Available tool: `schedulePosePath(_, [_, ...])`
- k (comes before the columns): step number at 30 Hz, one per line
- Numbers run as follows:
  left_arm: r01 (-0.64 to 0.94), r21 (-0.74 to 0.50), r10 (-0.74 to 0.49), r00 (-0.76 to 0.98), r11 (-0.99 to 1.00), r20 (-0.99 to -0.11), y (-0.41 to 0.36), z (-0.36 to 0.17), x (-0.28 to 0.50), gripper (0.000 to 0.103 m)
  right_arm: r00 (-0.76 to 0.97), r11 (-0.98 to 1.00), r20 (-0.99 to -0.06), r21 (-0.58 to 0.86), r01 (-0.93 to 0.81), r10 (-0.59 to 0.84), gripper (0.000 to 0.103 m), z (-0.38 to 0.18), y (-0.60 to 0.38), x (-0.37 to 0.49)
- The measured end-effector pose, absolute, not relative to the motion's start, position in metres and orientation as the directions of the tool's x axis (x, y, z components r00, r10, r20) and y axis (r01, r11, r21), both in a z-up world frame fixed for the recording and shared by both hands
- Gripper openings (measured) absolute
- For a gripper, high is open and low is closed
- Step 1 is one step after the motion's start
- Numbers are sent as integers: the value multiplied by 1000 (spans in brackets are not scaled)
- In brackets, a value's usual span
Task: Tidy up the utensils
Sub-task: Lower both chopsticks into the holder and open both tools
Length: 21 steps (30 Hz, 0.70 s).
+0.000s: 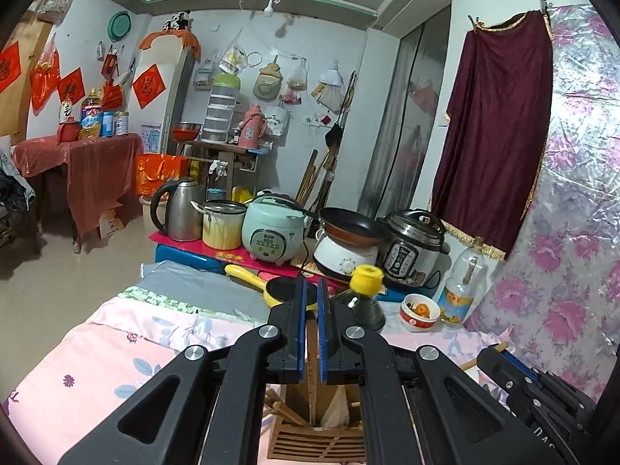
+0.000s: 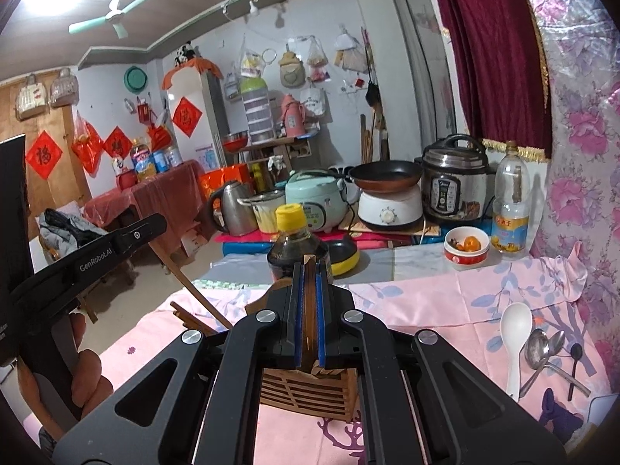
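A slatted wooden utensil holder point(image 1: 316, 443) point(image 2: 306, 391) stands on the pink tablecloth point(image 2: 426, 310), with wooden sticks poking out of it. My left gripper point(image 1: 310, 285) is shut on a flat wooden utensil point(image 1: 312, 352) whose lower end reaches into the holder. From the right wrist view that gripper point(image 2: 153, 226) shows at the left, a hand on its grip, and its wooden utensil point(image 2: 186, 283) slants down toward the holder. My right gripper point(image 2: 309, 269) is shut on another wooden utensil point(image 2: 309, 302) just above the holder. A white spoon point(image 2: 515, 333), metal spoons point(image 2: 542, 348) and a small dark spoon point(image 2: 574, 360) lie at the right.
A dark sauce bottle point(image 2: 298, 250) with a yellow cap stands right behind the holder, beside a yellow pan point(image 2: 343, 257). Further back are a small bowl point(image 2: 465, 250), a plastic bottle point(image 2: 511, 209), a rice cooker point(image 2: 316, 201), a frying pan point(image 2: 387, 176) and a pressure cooker point(image 2: 453, 182).
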<state>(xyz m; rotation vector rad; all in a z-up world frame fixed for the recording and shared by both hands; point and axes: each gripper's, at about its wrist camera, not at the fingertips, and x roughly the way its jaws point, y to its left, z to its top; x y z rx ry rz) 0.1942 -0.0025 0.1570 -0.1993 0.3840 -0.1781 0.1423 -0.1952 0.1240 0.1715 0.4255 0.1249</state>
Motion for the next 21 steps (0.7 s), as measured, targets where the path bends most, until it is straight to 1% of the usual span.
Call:
schedulePosePath(3, [146,-250,-236,895,957,-378,1,152,201,6,895,979,-418,184,-84,156,7,118,-192,148])
schedulePosePath(9, [135,-249,-231,884,959,-408,6,144,208,6,884,981,-441,175,-85,155,7,112,-189,152])
schedulePosePath(15, [128,-219,-215,871,967,-441,-3,132,216,6,862,979,-478,183,-87,166,7,103,-189,160])
schedulePosePath(18, [135,-196,-214,854,971,-475,-11,123,223,6,848,981,-505,175,-79,159,7,97,-189,165])
schedulePosePath(20, [130,-191,-212,831,973,-514,-14,116,230,6,839,983,-523,173,-65,147,11,93,-190,168])
schedulePosePath(21, [126,-199,-214,826,972,-522,-14,114,231,8,844,982,-518,181,-53,141,11,93,-193,167])
